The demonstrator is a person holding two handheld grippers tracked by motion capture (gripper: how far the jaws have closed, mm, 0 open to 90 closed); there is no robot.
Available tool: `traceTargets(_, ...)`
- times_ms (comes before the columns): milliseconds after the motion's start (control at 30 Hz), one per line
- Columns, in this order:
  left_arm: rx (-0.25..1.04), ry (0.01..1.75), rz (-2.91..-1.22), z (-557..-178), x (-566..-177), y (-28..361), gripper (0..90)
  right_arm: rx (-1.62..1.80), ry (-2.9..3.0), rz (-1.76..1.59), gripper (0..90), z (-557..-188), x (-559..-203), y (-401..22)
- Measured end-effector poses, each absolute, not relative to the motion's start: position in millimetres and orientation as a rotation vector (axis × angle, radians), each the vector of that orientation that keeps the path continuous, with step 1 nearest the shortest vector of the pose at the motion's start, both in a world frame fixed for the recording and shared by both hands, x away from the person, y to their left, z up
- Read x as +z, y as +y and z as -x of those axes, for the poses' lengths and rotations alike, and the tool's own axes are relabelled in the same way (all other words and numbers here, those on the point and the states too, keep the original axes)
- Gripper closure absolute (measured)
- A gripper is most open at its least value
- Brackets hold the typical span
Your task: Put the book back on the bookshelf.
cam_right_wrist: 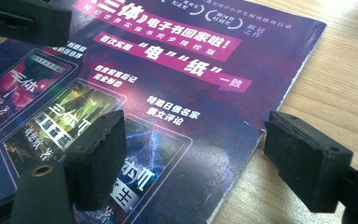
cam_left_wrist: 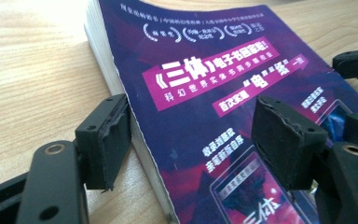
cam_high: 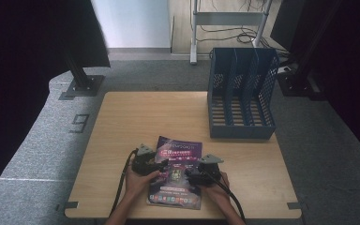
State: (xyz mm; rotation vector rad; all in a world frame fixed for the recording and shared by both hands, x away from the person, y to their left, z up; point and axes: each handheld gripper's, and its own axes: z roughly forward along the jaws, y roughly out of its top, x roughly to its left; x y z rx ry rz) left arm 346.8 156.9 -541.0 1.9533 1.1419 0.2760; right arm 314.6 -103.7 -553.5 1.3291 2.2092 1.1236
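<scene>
Grey carpet surrounds your wooden table [cam_high: 122,122], where a blue file rack [cam_high: 241,93] stands at the far right corner. Your book [cam_high: 176,171], purple-covered with white print, lies flat near the front edge, between your two hands. Your left gripper [cam_high: 161,166] sits at the book's left edge; in the left gripper view its jaws are spread, one beside the page edges on the table, the other over the cover, and nothing is pinched. Your right gripper [cam_high: 190,177] sits at the book's right edge, jaws likewise spread wide, one above the cover and one over bare wood just beside the book.
</scene>
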Motion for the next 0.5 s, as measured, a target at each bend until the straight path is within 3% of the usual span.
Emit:
traceTargets(267, 0.167, 1.046, -1.902, -342.4, -530.2, 154.9, 35.0, 1.123, 2.208, -1.330, 20.4, -314.5, -553.5, -103.6)
traceTargets(500, 0.218, 1.015, -1.947, -341.7, -531.0, 146.2, 35.2, 1.122, 2.208, -1.330, 20.4, -314.5, -553.5, -103.6)
